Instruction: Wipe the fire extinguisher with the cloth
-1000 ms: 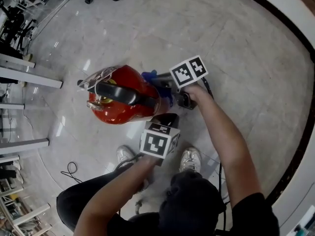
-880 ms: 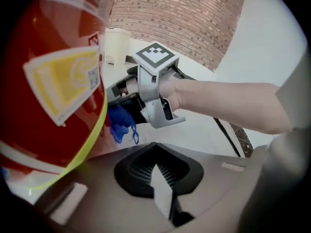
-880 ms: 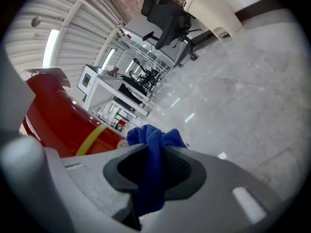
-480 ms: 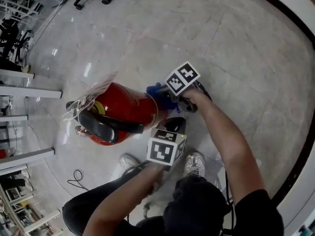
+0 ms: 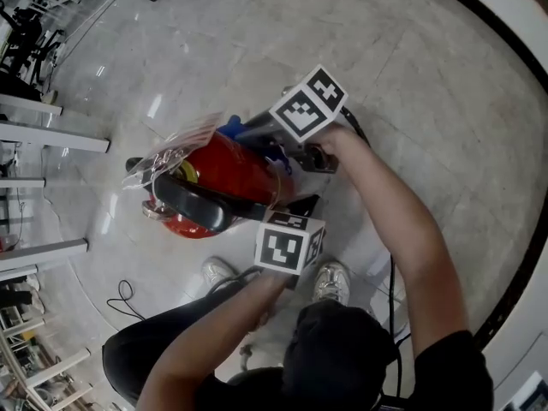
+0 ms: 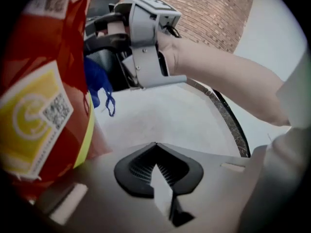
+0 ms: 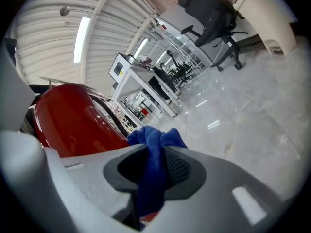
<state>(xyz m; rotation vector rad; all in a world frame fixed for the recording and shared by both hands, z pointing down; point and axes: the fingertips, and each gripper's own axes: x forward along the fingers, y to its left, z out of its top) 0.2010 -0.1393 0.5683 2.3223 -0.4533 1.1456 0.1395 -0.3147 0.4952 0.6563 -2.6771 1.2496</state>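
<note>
The right tool (image 7: 151, 178) is gripping the blue cloth (image 7: 154, 142), holding it at the far side of the red fire extinguisher (image 5: 233, 171) on the floor (image 5: 411, 75). The left tool (image 6: 163, 191) is resting closed and empty at its near right.

fire extinguisher (image 5: 227, 174) on floor (image 5: 411, 67), cloth (image 7: 154, 144) at its right, office chair (image 7: 214, 21) behind

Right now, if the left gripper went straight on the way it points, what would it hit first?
The left gripper would probably meet the floor, just beside the red fire extinguisher; depth is unclear.
</note>
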